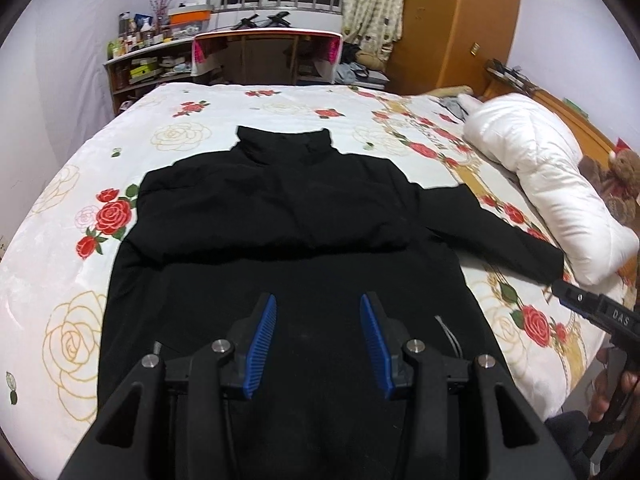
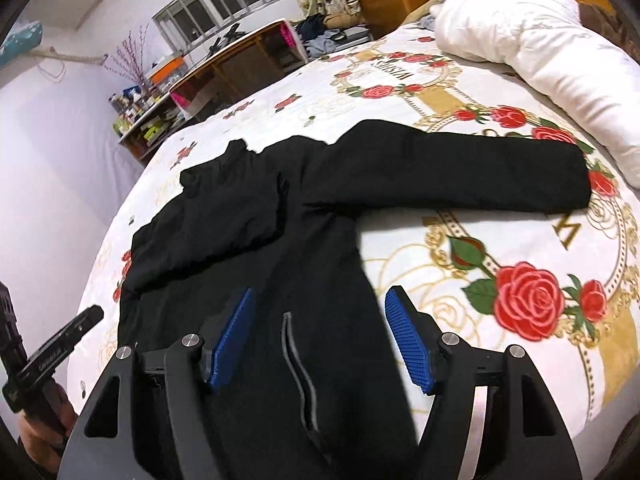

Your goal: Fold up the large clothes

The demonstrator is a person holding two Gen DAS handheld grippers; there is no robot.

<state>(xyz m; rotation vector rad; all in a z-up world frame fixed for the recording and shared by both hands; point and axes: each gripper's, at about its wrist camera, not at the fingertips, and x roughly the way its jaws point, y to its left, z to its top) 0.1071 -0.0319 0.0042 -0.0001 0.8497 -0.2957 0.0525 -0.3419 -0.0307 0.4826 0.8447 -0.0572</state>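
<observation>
A large black jacket [image 1: 280, 216] lies flat on the floral bed cover, collar away from me. Its left sleeve is folded across the chest; its right sleeve [image 2: 460, 168] stretches out flat to the right. A grey zip pull cord [image 2: 294, 356] shows near the hem. My left gripper [image 1: 318, 320] is open and empty, hovering over the jacket's lower body. My right gripper [image 2: 320, 316] is open and empty over the jacket's lower right edge; it also shows at the right edge of the left wrist view [image 1: 592, 306].
The bed cover [image 1: 80, 320] is white with red roses. A rolled white duvet [image 1: 540, 176] and a teddy bear [image 1: 618, 176] lie along the right side. A desk [image 1: 264, 48] and cluttered shelves [image 1: 148, 64] stand beyond the bed's far edge.
</observation>
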